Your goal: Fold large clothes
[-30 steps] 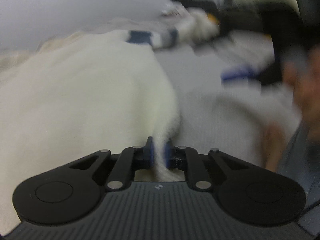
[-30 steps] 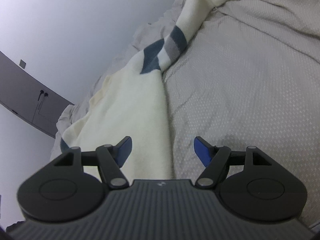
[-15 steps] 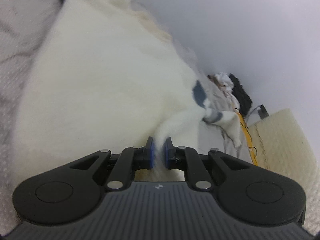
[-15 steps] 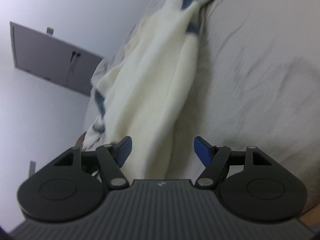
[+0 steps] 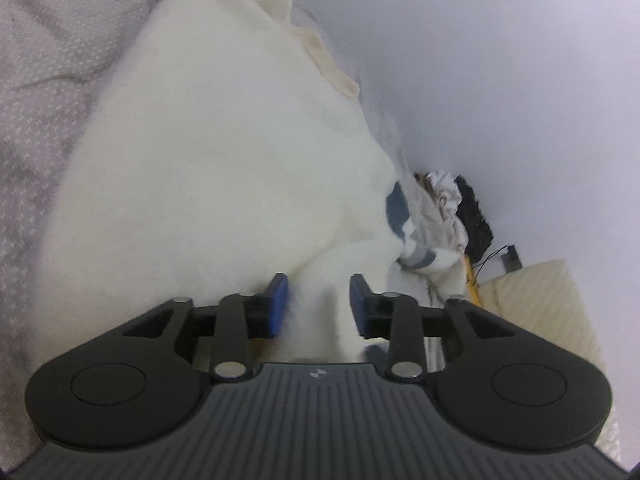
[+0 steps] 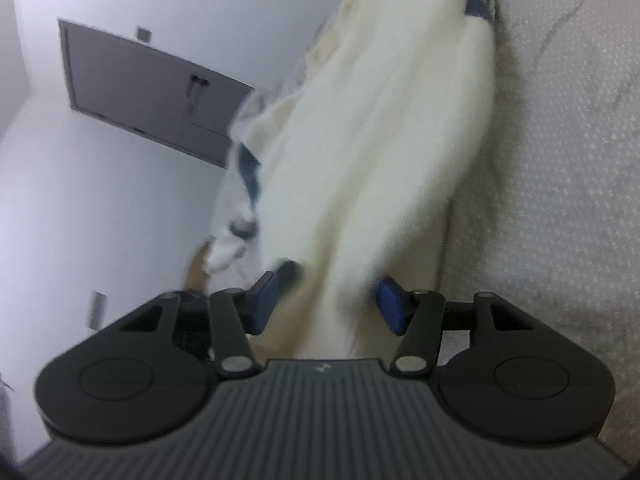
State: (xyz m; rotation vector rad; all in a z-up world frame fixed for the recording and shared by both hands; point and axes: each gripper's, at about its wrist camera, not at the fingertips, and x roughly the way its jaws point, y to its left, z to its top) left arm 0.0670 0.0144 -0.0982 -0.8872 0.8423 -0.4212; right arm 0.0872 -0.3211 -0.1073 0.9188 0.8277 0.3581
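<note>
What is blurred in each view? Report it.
Left wrist view: fairly sharp; the cream sweater is soft and washed out, fisheye bends the bedspread. Right wrist view: motion blur smears the sweater and the right gripper pads.

- The left gripper (image 5: 319, 306) has its jaws apart and they are opening at this moment. The cream sweater (image 5: 224, 152) lies between them, and the blue pads (image 5: 277, 304) do not seem to press on the cloth.
- This gripper points a little downward, and its view is tilted strongly.
- The right gripper (image 6: 334, 300) has its jaws apart too, but they are closing. The sweater (image 6: 384, 152) passes between them. Its pads (image 6: 394, 304) look blurred, and I cannot tell if they touch the cloth yet.
- The right gripper also points a little downward along the cloth.
- No hand or sleeve of the person shows clearly in either view.
</note>
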